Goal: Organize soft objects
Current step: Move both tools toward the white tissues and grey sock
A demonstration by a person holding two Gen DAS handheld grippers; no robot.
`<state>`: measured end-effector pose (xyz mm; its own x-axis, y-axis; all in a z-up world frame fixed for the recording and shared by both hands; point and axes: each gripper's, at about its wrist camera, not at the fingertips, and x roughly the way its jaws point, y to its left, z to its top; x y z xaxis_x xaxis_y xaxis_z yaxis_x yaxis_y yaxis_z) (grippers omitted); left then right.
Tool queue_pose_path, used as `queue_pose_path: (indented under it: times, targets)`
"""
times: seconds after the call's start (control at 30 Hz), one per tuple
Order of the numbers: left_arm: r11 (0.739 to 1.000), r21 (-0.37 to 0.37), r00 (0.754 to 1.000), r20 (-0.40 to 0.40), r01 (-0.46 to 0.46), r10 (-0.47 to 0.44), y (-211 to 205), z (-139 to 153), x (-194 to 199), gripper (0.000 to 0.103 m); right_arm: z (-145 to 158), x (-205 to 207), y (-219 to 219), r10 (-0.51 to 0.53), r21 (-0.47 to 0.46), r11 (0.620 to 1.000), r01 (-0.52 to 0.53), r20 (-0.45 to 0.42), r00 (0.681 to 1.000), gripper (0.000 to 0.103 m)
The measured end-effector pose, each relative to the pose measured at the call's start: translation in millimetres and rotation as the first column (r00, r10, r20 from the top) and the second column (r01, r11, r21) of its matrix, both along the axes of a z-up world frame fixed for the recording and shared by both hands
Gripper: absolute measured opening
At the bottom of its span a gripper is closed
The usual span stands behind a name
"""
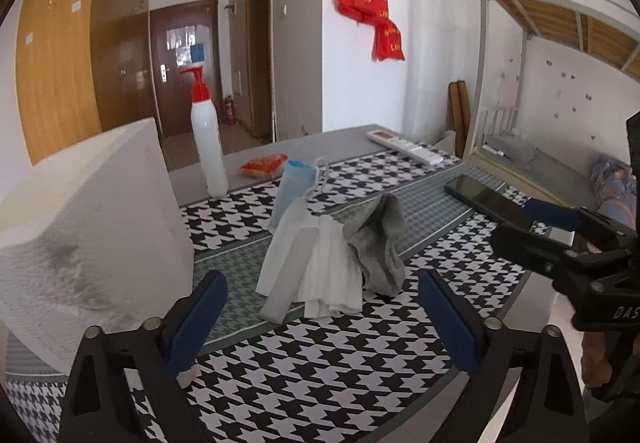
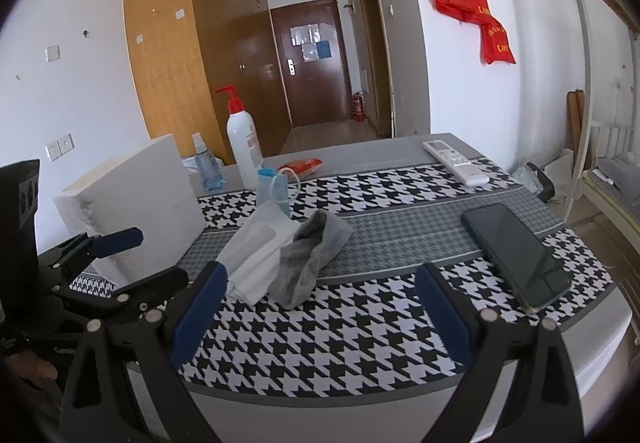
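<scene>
A white face mask (image 1: 316,267) (image 2: 256,247), a grey sock (image 1: 380,243) (image 2: 310,255) and a blue face mask (image 1: 292,191) (image 2: 274,187) lie in a loose pile on the houndstooth table cloth (image 1: 320,363) (image 2: 340,327). My left gripper (image 1: 322,315) is open and empty, just short of the pile. It also shows in the right wrist view (image 2: 132,255). My right gripper (image 2: 320,307) is open and empty, near the sock. It shows at the right of the left wrist view (image 1: 536,227).
A white foam box (image 1: 92,227) (image 2: 132,203) stands left of the pile. Behind are a pump bottle (image 1: 208,139) (image 2: 244,147), a small spray bottle (image 2: 206,167), an orange packet (image 1: 262,165) (image 2: 300,166) and a remote (image 1: 404,147) (image 2: 456,162). A phone (image 1: 484,199) (image 2: 516,255) lies at right.
</scene>
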<state>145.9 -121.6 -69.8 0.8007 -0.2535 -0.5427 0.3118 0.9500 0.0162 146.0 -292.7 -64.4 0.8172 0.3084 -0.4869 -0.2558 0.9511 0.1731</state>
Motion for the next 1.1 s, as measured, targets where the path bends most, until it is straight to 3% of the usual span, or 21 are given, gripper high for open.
queue_pose_path:
  times: [0.13,0.67,1.1]
  targets:
    - [1.0,0.011,1.0,-0.023,0.003,-0.003,-2,-6,8,0.085,-4,7,-1,0.001,-0.001,1.0,-0.001,-0.011,1.0,0.097]
    - [0.998,0.037,0.993,-0.101,-0.051,0.055,2,-24,36,0.083,-17,37,5,0.033,0.005,0.999,-0.032,-0.07,0.997,0.097]
    - [0.994,0.065,0.984,-0.147,-0.09,0.099,6,-38,53,0.064,-22,48,11,0.065,0.009,0.998,-0.064,-0.099,0.993,0.097]
